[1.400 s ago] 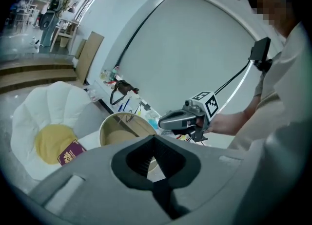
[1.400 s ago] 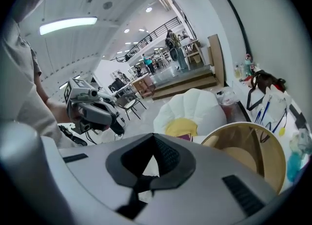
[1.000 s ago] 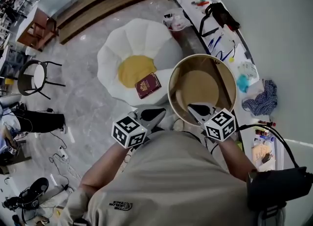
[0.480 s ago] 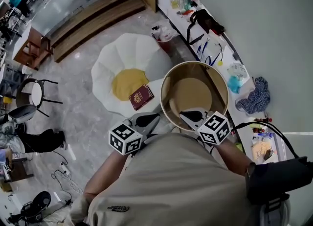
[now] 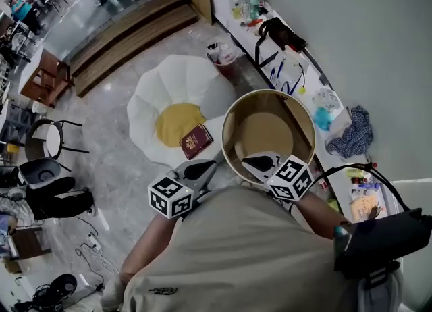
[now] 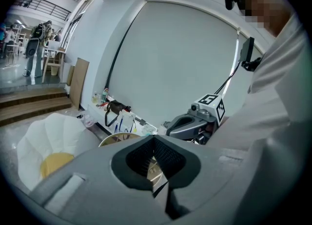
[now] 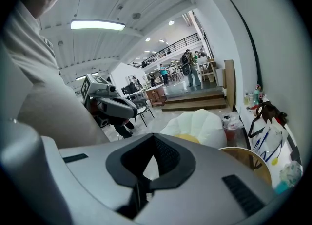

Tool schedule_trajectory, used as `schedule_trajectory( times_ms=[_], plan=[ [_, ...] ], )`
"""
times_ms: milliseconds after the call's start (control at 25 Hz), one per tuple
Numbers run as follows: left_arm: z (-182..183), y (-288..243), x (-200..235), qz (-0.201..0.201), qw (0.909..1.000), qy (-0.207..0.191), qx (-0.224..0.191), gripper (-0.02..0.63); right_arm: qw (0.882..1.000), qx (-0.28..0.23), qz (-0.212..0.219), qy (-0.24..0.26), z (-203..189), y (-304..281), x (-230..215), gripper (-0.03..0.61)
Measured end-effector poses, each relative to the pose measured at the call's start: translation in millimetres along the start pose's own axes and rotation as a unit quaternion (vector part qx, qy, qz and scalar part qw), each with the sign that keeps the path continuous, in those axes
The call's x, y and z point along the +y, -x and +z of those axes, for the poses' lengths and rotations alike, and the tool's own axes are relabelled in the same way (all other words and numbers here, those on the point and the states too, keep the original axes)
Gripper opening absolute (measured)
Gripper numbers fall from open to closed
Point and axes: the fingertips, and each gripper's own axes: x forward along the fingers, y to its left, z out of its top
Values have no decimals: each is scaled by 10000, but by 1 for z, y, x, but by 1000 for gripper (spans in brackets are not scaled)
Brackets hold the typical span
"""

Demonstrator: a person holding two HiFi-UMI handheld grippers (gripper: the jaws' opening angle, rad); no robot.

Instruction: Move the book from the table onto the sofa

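Since the earlier head view little shifts: the dark red rectangular book [image 5: 196, 140] stays on the white flower-shaped sofa [image 5: 158, 91] ahead of the left gripper [image 5: 210, 164], and the round, rimmed wooden table [image 5: 270, 128] ahead of the right gripper [image 5: 247, 161] holds nothing. Left gripper view shows its jaws clenched empty. Right gripper view shows likewise, so the one risk I judge is the book sliding off the soft cushion.
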Motion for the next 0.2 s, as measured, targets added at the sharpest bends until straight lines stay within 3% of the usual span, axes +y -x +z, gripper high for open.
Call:
schedule_trajectory(
  times_ms=[200],
  plan=[
    [-1, 5, 2, 24, 10000, 32, -1, 8, 10000, -5, 18, 10, 2, -3, 6, 12]
  ],
)
